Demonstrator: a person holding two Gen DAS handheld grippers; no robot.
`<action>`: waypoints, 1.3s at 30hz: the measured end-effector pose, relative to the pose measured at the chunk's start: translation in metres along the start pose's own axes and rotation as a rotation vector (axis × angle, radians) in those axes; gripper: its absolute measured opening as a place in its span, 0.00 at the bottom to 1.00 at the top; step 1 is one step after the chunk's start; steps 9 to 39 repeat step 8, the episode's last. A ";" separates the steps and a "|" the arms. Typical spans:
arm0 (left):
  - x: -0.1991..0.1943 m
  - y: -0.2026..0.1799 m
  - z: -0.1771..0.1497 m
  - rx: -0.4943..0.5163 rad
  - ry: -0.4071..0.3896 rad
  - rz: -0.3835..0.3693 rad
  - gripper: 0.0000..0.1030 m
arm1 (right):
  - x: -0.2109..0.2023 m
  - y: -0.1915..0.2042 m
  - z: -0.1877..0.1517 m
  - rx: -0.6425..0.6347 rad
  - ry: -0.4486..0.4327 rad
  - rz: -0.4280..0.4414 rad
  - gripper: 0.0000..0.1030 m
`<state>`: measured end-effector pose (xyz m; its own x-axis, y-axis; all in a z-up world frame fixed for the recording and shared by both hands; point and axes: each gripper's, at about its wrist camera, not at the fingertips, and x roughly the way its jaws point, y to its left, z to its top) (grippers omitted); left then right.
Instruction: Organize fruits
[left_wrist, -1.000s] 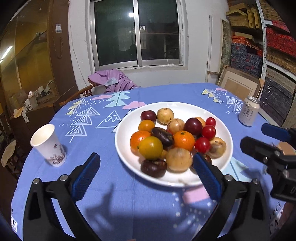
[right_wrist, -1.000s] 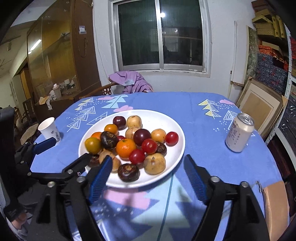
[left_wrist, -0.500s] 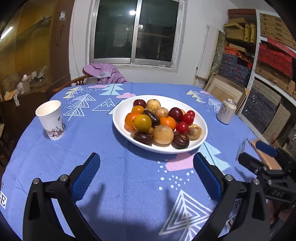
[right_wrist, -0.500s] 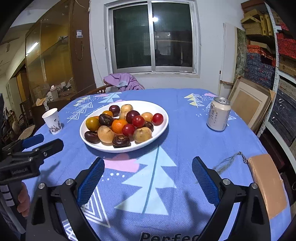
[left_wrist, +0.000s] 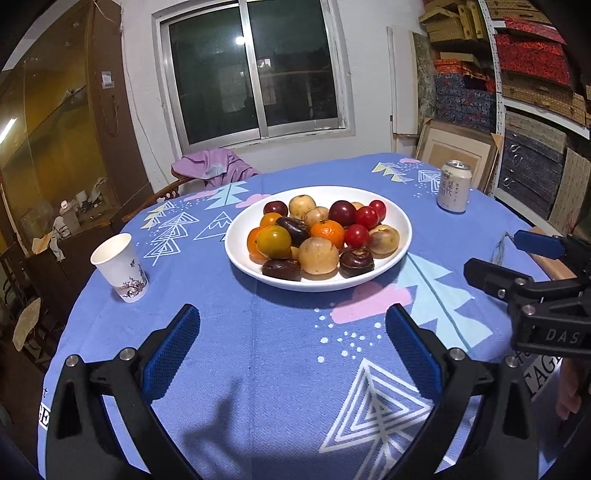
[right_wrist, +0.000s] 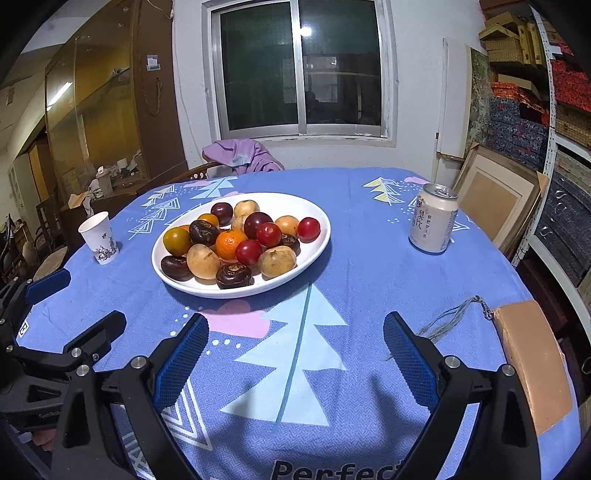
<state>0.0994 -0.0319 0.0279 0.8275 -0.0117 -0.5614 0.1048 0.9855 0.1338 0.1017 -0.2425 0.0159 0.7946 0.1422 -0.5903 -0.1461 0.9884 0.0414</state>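
Observation:
A white plate (left_wrist: 321, 194) (right_wrist: 280, 201) in the middle of the blue patterned tablecloth holds a heap of fruit: an orange mandarin (left_wrist: 327, 230) (right_wrist: 229, 242), red tomatoes (right_wrist: 308, 229), tan round fruits (left_wrist: 317, 254) and dark brown ones (right_wrist: 233, 275). My left gripper (left_wrist: 291, 317) is open and holds nothing, hovering over bare cloth well short of the plate. My right gripper (right_wrist: 295, 321) is also open and holds nothing, on the near side of the plate. Each gripper shows in the other's view, the right gripper (left_wrist: 493, 251) at the right edge and the left gripper (right_wrist: 94, 295) at the left edge.
A paper cup (left_wrist: 120, 267) (right_wrist: 99, 236) stands left of the plate and a drink can (left_wrist: 454, 186) (right_wrist: 432, 218) to its right. A chair with a purple garment (left_wrist: 214, 168) is behind the table. Bare table edge (right_wrist: 532, 362) shows at the right, with stacked boxes beyond.
Both grippers have drawn back from the plate, which now sits farther ahead of them. The right gripper's jaws have widened. The fruit on the plate has not moved.

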 end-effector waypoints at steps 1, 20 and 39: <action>0.001 0.000 0.001 -0.002 0.005 0.002 0.96 | 0.000 0.000 0.000 0.000 0.000 0.001 0.94; 0.002 0.004 0.000 -0.022 0.019 0.002 0.96 | 0.002 0.004 -0.001 -0.011 0.009 0.001 0.94; 0.002 0.004 0.000 -0.022 0.019 0.002 0.96 | 0.002 0.004 -0.001 -0.011 0.009 0.001 0.94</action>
